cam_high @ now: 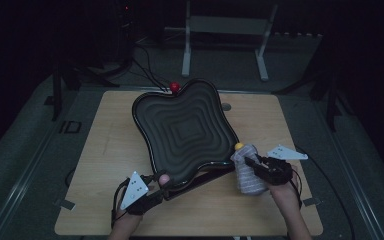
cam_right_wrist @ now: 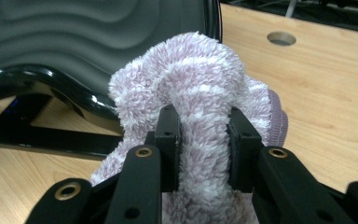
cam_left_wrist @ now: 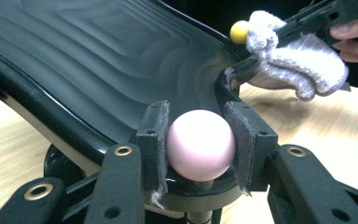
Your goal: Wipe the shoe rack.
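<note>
The black tray (cam_high: 185, 131) takes up the middle of the worktop (cam_high: 110, 150), tilted, with its stand (cam_high: 200, 179) under the near edge, so nothing passes through the centre. The left strip of the worktop lies bare from near to far, and the far right corner is bare apart from a round hole (cam_high: 225, 106). At near right the fuzzy sock (cam_high: 249, 170) stands just beside the tray's corner, narrowing the way there.

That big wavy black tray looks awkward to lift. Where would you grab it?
By the pink ball knob at its near corner, from the person's side. The black tray is broad and tilted, but the knob is round and fits between the jaws, as the left tool shows.
</note>
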A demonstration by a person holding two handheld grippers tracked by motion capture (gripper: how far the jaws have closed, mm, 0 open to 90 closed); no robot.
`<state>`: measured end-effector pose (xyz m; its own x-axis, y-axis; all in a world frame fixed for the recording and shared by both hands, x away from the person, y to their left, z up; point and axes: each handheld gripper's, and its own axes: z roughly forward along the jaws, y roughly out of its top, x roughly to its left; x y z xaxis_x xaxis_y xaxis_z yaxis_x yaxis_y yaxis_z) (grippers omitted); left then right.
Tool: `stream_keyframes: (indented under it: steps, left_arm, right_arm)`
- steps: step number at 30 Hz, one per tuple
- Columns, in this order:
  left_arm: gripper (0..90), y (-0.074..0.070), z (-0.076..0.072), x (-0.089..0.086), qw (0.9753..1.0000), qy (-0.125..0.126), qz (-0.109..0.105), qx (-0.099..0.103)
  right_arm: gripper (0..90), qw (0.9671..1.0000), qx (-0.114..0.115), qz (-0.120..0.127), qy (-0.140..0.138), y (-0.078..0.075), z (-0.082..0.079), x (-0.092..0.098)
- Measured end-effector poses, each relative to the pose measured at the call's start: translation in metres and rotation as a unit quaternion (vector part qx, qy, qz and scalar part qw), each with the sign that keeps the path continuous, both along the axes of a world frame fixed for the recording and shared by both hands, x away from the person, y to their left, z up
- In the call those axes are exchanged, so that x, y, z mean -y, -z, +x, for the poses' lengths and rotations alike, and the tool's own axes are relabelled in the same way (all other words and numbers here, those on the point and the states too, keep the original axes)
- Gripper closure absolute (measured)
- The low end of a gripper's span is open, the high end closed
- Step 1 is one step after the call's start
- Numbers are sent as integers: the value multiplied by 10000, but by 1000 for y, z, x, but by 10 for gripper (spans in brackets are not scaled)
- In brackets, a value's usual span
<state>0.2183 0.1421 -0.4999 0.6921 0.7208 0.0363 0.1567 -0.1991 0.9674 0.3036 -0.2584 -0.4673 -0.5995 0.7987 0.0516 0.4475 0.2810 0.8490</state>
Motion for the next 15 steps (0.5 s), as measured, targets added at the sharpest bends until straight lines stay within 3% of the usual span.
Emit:
stream_keyframes:
  steps: [7, 12, 15]
  left_arm:
    - [605, 1, 3, -3, 9999, 110, -94, -29]
    - [604, 2, 3, -2, 9999, 66, -124, -4]
    - [604, 1, 3, 0, 9999, 57, -115, -16]
  right_arm:
    - [709, 9997, -216, -141, 54, 17, 6, -2]
    - [713, 9993, -327, -189, 32, 19, 7, -3]
    - [713, 9995, -296, 79, -127, 9, 2, -4]
